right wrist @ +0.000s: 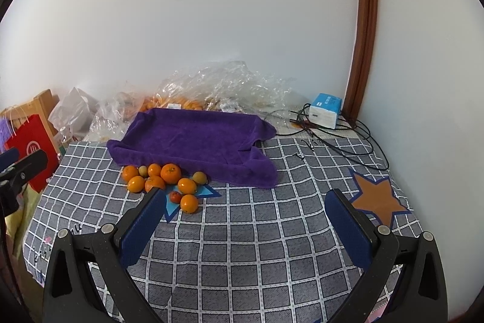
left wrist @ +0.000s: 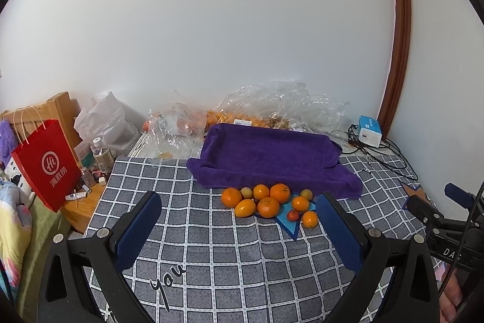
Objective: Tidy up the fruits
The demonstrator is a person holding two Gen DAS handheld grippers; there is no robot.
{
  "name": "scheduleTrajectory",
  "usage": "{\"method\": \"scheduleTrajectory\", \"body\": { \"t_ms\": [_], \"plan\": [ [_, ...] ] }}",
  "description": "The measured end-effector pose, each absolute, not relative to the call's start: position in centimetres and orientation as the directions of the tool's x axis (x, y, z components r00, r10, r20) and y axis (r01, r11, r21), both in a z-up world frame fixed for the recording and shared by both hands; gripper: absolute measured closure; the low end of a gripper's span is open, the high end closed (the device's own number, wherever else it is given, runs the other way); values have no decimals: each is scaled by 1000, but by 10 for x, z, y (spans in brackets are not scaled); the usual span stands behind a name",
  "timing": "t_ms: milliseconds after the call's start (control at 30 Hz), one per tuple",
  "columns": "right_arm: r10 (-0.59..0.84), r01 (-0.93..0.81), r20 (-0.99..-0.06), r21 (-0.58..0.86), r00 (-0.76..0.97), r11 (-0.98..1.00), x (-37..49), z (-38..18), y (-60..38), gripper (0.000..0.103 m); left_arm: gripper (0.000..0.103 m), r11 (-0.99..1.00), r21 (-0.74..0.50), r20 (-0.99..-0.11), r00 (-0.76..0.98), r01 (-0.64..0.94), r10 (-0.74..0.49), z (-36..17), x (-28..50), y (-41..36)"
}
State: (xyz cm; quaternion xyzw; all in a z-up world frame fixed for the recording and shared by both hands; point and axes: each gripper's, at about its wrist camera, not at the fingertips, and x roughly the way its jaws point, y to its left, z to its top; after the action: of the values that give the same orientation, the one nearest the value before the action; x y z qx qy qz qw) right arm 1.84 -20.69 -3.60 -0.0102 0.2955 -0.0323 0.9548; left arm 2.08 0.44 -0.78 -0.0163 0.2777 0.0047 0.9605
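Observation:
A cluster of several oranges (left wrist: 267,206) (right wrist: 170,172), with small green-brown fruits (left wrist: 246,192) (right wrist: 199,177) and one small red fruit (left wrist: 292,215) (right wrist: 175,196), lies on the checked cloth just in front of a tray lined with a purple towel (left wrist: 269,155) (right wrist: 193,138). The tray holds nothing. My left gripper (left wrist: 239,202) is open, its blue pads spread wide, with the fruit just ahead between them. My right gripper (right wrist: 245,196) is open too, hovering to the right of the fruit; its left finger (right wrist: 145,220) overlaps the pile's near edge.
Clear plastic bags (left wrist: 281,105) holding more oranges lie behind the tray against the wall. A blue-white box (right wrist: 325,109) with black cables sits at the back right. A red paper bag (left wrist: 48,162), bottles and clutter stand off the left edge. An orange star patch (right wrist: 376,199) marks the cloth.

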Motion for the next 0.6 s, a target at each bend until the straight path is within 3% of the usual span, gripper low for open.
{"method": "scheduleTrajectory", "body": {
  "t_ms": [600],
  "plan": [
    [-64, 61, -624, -27, 779, 998, 74, -93, -207, 0, 0, 999, -41, -621, 783, -19, -10, -64, 74, 21]
  ]
}}
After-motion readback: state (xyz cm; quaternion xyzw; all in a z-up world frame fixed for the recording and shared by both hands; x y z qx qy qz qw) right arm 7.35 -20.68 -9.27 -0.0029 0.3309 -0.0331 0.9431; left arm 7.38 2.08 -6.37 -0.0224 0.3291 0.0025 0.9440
